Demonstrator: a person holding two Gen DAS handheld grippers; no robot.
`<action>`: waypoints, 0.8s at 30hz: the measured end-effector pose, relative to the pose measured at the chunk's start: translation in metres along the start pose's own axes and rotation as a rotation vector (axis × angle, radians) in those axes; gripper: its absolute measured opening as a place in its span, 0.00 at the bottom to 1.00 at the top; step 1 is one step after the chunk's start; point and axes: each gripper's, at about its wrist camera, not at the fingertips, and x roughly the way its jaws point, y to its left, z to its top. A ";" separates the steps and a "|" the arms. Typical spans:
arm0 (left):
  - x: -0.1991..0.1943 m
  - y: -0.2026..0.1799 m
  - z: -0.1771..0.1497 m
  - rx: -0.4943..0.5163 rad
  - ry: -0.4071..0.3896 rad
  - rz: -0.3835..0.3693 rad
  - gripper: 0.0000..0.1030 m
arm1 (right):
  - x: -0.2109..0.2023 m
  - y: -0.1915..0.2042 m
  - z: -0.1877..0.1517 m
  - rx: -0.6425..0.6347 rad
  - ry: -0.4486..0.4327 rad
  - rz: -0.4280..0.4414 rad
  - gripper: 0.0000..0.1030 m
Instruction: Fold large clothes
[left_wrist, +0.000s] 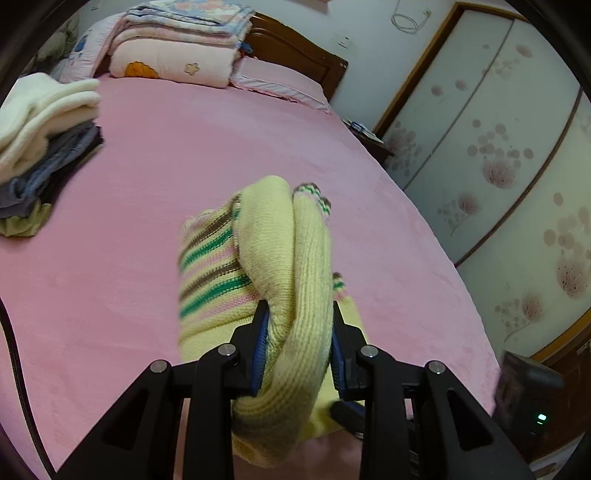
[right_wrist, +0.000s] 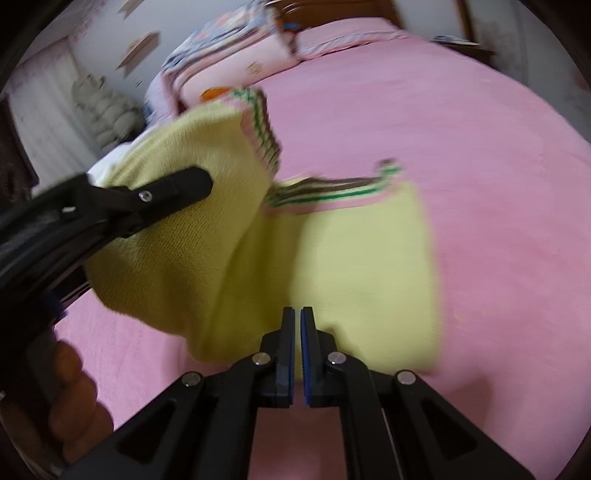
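Observation:
A pale yellow knit sweater with green, brown and pink stripes is bunched between the blue pads of my left gripper, which is shut on a thick fold and holds it above the pink bed. In the right wrist view the sweater hangs from the left gripper's black finger at the left, and its other half lies flat on the bed. My right gripper is shut just in front of the sweater's near edge, with nothing visible between its pads.
A stack of folded clothes sits at the bed's left side. Folded quilts and a pillow lie by the wooden headboard. A flowered wardrobe stands to the right. A person's hand grips the left tool.

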 end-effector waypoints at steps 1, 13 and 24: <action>0.002 -0.007 -0.002 0.009 0.002 -0.002 0.26 | -0.006 -0.006 -0.002 0.010 -0.007 -0.015 0.03; 0.079 -0.086 -0.058 0.325 0.148 0.156 0.67 | -0.043 -0.077 -0.022 0.123 -0.003 -0.163 0.03; -0.016 -0.038 -0.020 0.021 0.082 0.022 0.73 | -0.075 -0.075 -0.001 0.143 -0.038 -0.145 0.08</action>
